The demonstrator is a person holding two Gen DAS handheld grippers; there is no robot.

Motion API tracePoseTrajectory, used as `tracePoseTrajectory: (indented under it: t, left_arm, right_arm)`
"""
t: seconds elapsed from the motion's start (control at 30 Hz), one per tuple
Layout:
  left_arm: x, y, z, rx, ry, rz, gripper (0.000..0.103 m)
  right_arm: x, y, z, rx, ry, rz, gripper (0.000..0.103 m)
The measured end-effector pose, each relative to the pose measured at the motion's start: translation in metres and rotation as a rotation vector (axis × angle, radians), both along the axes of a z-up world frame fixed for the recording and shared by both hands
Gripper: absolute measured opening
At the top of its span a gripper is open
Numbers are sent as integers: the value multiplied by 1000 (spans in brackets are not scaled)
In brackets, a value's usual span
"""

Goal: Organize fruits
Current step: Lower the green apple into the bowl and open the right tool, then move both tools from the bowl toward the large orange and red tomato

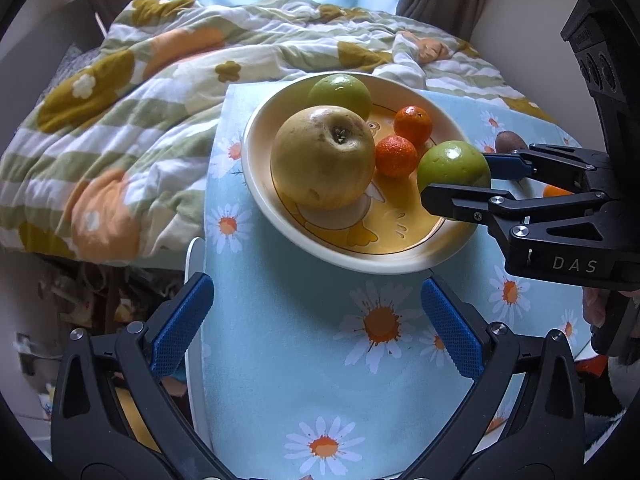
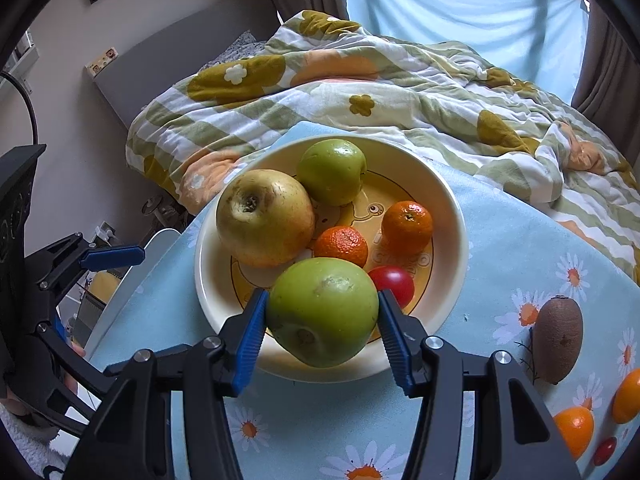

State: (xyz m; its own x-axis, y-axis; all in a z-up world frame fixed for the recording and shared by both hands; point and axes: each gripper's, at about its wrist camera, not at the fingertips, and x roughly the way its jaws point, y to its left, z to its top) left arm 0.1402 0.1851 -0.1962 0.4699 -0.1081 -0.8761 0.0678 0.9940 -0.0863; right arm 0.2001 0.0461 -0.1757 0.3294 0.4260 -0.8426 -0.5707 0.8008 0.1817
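Daisy-printed blue cloth (image 1: 312,360) covers the table in the lower half of both views, and behind it a rumpled floral quilt (image 1: 132,120) fills the upper left. At the centre of my left wrist view sits a cream plate (image 1: 280,224) with a yellow cartoon print. On it I see a big yellowish-brown pear (image 1: 322,156) with its dimpled blossom end up, a green apple (image 1: 340,94) behind it, and two small bumpy mandarins (image 1: 413,125) to their right. My right gripper (image 2: 322,314) pinches a second green apple (image 2: 322,312) between its blue pads, one pad on each side; the skin is glossy green with a pale scuff on top and a brown spot low down. It hangs over the plate's near rim, at lower centre of the right wrist view. A red tomato (image 2: 394,282) lies on the plate just behind it. My left gripper (image 1: 312,320) is spread wide with only cloth between its fingers. At the right edge of the right wrist view, a brown kiwi (image 2: 558,340) and two orange fruits (image 2: 574,430) rest on the cloth.
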Motion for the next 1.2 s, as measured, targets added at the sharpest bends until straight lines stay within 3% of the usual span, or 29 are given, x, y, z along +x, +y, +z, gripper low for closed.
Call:
tracePoseTrajectory:
  t: [0.03,0.1,0.17,0.2,0.73,1.2]
  left_arm:
    - [0,0,0,-5,-3,-3,103]
    - [-1,0,1,-8,-4,-6,103]
    - [-1,0,0,-2,1,-6,103]
    - [-1,-1,1,-2,-1,-9,103]
    - [-6,-4,56,53,-100,-39,103]
    - [4,-40,116,21,-210,-180,103]
  right_arm:
    - [0,0,-1,-1,5,-2,51]
    - [-1,-3,2,17,-7,-8,60]
    - [-2,-5,8,38,-33,-17,94]
    - [-3,-6,11,44,-44,-23,98]
    - [-15,-38,56,57,-121,-160,100]
    - [-48,-99,116,29,-177,-374,100]
